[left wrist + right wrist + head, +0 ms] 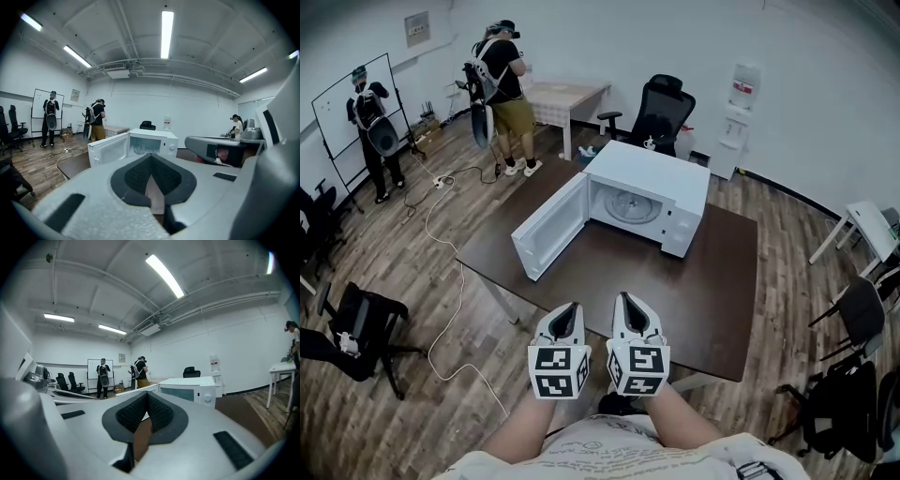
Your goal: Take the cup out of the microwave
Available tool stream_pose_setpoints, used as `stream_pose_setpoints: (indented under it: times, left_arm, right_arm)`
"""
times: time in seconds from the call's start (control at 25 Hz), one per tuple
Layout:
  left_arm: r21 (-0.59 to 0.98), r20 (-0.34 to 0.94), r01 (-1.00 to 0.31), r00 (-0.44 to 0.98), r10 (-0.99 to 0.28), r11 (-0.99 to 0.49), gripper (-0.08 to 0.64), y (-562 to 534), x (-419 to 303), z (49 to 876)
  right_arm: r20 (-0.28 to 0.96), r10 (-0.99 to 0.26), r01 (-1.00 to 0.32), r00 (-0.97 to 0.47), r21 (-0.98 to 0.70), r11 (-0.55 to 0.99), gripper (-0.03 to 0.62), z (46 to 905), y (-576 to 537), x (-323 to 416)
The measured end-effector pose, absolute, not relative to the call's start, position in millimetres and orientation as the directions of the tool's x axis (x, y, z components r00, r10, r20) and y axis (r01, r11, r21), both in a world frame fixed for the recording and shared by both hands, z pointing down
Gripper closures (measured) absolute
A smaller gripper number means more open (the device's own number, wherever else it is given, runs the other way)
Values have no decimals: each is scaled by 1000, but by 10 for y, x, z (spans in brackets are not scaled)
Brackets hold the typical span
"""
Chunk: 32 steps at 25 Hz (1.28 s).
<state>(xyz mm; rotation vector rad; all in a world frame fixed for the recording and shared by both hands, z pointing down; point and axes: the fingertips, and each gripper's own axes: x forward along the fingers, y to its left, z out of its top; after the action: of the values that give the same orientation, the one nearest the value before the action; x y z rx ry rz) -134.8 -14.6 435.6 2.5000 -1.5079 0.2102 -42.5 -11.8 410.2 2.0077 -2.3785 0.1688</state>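
Both grippers held low in front of the person's body, side by side, over the near edge of the brown table (712, 281). Left gripper (569, 307): black pads meet at the tips, nothing between them; its own view confirms this, with only table showing under the pads. Right gripper (625, 298): the same, jaws together and empty, just beside the left and not touching the table. Both well short of the microwave (652, 173), which sits mid-table, white, with its door (548, 225) swung wide to the left. Cavity in view: round glass turntable (633, 206) on its floor. Cup (140, 148): only a faint clear shape inside the cavity in the left gripper view; not clearly made out from the head view. Beyond the table, a black office chair (661, 108) and a water dispenser (741, 112) against the far wall. Far left, two people (502, 84) stand on the wood floor, one near a whiteboard (347, 103); a cable (450, 281) trails across the floor.
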Motion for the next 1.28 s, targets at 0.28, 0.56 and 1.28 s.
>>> stream_pose_setpoints:
  times: [0.28, 0.56, 1.28]
  left_arm:
    - [89, 231, -887, 460, -857, -452, 546, -860, -1121, 4269]
    - [92, 259, -883, 468, -845, -460, 546, -1417, -775, 4300]
    - [97, 316, -853, 515, -797, -513, 546, -2383, -81, 4542]
  right_arm:
    - [90, -981, -983, -174, -73, 168, 578, 4050, -835, -178]
    - [101, -979, -982, -179, -78, 172, 578, 4047, -1344, 137]
    - [185, -979, -994, -88, -75, 75, 578, 4329, -2120, 903]
